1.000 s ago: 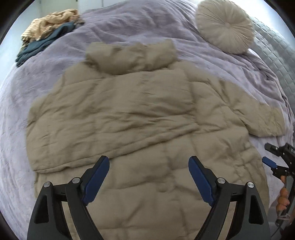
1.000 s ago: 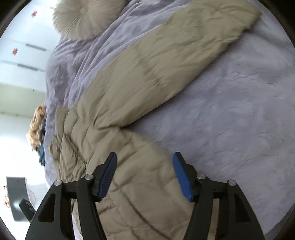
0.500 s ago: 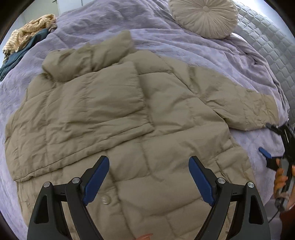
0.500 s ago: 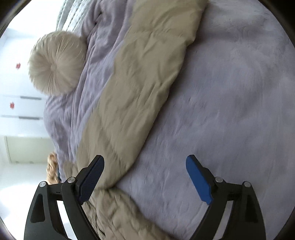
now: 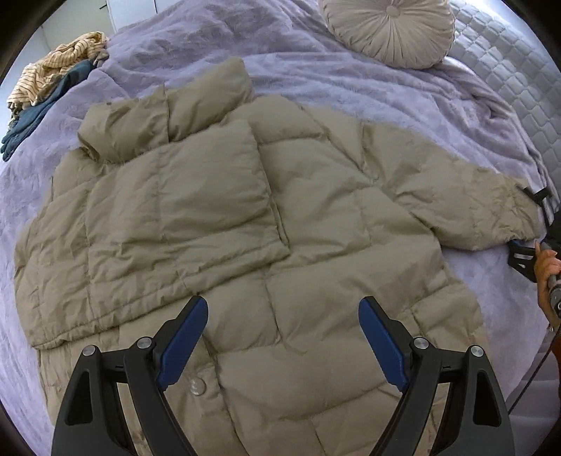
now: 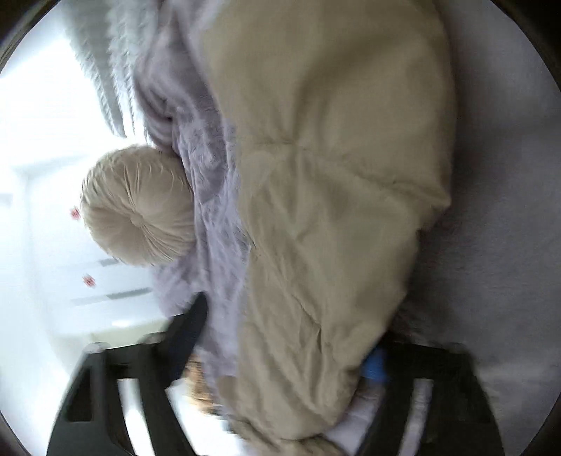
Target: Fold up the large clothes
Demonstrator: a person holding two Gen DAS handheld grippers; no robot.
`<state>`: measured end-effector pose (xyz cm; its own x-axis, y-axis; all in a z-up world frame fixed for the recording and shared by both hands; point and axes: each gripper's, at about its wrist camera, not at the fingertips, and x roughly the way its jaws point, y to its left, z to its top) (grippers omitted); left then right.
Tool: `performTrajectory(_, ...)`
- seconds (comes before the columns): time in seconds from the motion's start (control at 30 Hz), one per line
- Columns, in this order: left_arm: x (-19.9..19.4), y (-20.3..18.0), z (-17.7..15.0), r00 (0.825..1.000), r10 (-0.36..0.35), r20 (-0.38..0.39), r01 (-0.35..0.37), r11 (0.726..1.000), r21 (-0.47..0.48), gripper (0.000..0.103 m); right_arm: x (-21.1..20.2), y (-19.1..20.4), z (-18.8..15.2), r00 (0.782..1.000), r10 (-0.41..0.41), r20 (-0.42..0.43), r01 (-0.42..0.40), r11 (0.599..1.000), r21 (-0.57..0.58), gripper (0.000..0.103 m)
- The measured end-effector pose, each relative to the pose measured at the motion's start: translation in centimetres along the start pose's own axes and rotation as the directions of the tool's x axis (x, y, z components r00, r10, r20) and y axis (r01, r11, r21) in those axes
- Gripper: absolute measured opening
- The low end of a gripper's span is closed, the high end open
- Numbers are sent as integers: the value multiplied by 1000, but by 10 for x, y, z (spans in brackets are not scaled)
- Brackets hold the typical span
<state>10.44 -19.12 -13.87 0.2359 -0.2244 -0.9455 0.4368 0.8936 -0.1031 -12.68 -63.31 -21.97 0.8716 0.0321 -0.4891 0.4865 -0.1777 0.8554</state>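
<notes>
The right gripper (image 6: 280,336) has moved in on the end of the coat sleeve (image 6: 333,210) since a moment ago, when it was looking at the sleeve from farther off with its jaws spread wide. Now the sleeve end sits right between its two fingers, and the jaws are closing around it. The picture from this gripper is very blurry, so you cannot tell if the blue pads are squeezing the cloth yet. In the left wrist view you can see the right gripper (image 5: 533,224) at the far right edge, right at the cuff of the sleeve (image 5: 466,210), with a hand (image 5: 547,270) holding its handle. The left gripper (image 5: 282,336) hangs over the bottom part of the big tan puffy coat (image 5: 315,245). Its two blue pads stand far apart and there is nothing between them. It holds nothing. The coat lies flat on a bed with a soft purple blanket (image 5: 315,77). One side of the coat is folded in across the front, and the collar points toward the far side of the bed. The other sleeve sticks out to the right, toward the right gripper. A round snap button (image 5: 197,386) shows near the left gripper's pad. A round cream pillow (image 5: 389,31) sits at the top of the bed, well apart from the coat. A pile of other clothes (image 5: 49,80), striped yellow on dark blue-green, lies at the far left corner of the bed.
</notes>
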Motion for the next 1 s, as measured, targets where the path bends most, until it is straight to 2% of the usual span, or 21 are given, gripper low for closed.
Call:
performTrajectory(0.03,-2,3,2,1000,1,8,-1,1000,-6,89,3,-4,1,1000,18,-10,-17,999,39,21)
performTrajectory(0.07,-3,4,4,1000,3,12,-3,1000,-12,89,6,-6,2,999,37,-22,-35,998,59,7)
performTrajectory(0.2,-6,19,8,1000,18,22,-16,998,-61,89,10,18,-6,994,101,-43,-102,995,-24,6)
performTrajectory(0.33,-9,38,8,999,37,36,-34,995,-96,89,20,62,-25,967,215,-139,-231,966,-116,6)
performTrajectory(0.4,-12,50,6,997,59,53,-53,992,-116,89,29,87,-41,943,257,-211,-291,944,-156,6)
performTrajectory(0.5,-14,65,4,996,67,57,-57,987,-153,89,46,120,-74,893,312,-325,-385,903,-191,6)
performTrajectory(0.57,-19,80,2,995,73,68,-59,981,-185,89,62,144,-101,862,306,-404,-421,876,-236,6)
performTrajectory(0.7,-29,108,-2,989,109,101,-82,968,-235,89,105,193,-176,805,192,-561,-455,807,-377,6)
performTrajectory(0.8,-36,134,-7,984,140,110,-104,955,-277,89,139,216,-238,786,34,-617,-438,735,-518,6)
performTrajectory(0.83,-38,145,-10,982,150,112,-111,949,-295,89,151,219,-261,784,-30,-620,-425,703,-570,6)
performTrajectory(0.9,-39,158,-13,981,162,110,-121,941,-315,89,173,215,-296,770,-115,-627,-405,672,-620,6)
performTrajectory(1.0,-41,177,-20,978,180,110,-133,931,-341,89,201,190,-334,749,-219,-626,-358,661,-660,6)
